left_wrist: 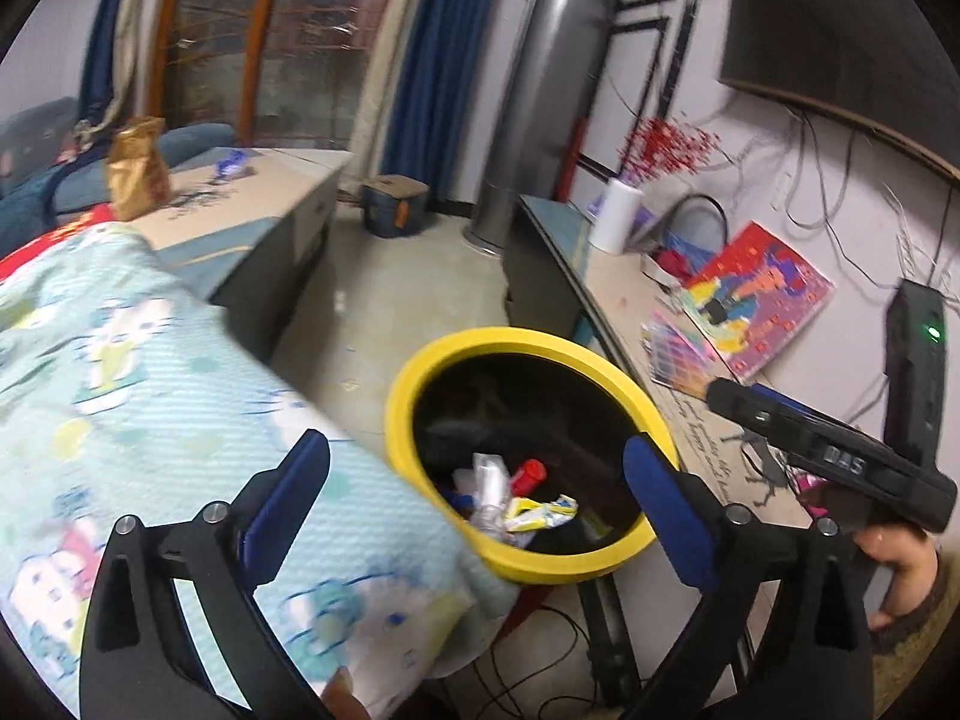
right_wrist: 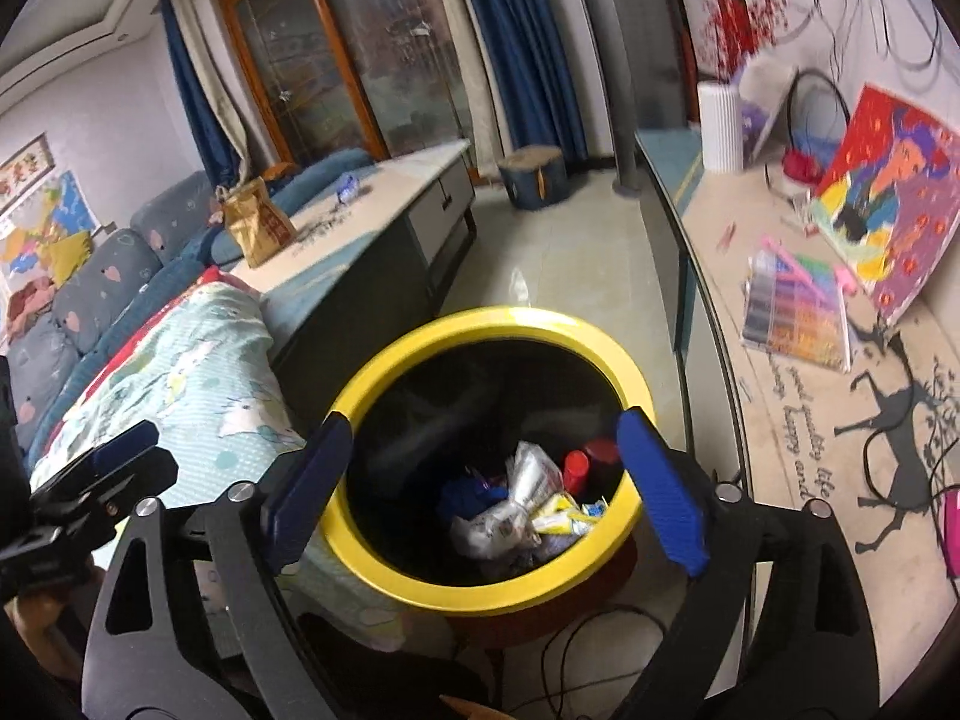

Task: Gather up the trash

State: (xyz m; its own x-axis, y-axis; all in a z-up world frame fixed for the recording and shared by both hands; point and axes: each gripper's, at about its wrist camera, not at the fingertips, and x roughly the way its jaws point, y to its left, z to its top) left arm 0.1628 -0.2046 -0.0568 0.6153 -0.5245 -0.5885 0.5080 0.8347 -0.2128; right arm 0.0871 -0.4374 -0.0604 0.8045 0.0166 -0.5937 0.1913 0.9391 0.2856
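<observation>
Both the left gripper [left_wrist: 477,480] and right gripper [right_wrist: 483,468] are held with jaws apart and empty, the yellow-rimmed bin [right_wrist: 384,354] of wrappers [right_wrist: 528,510] framed between them; remaining trash should be approached squarely.

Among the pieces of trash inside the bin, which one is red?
The small red-capped bottle at the far side of the yellow-rimmed bin; the wrappers beside it are silver, white and yellow.

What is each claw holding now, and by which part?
Nothing. The left claw and the right claw are both open and empty above the yellow bin.
</observation>
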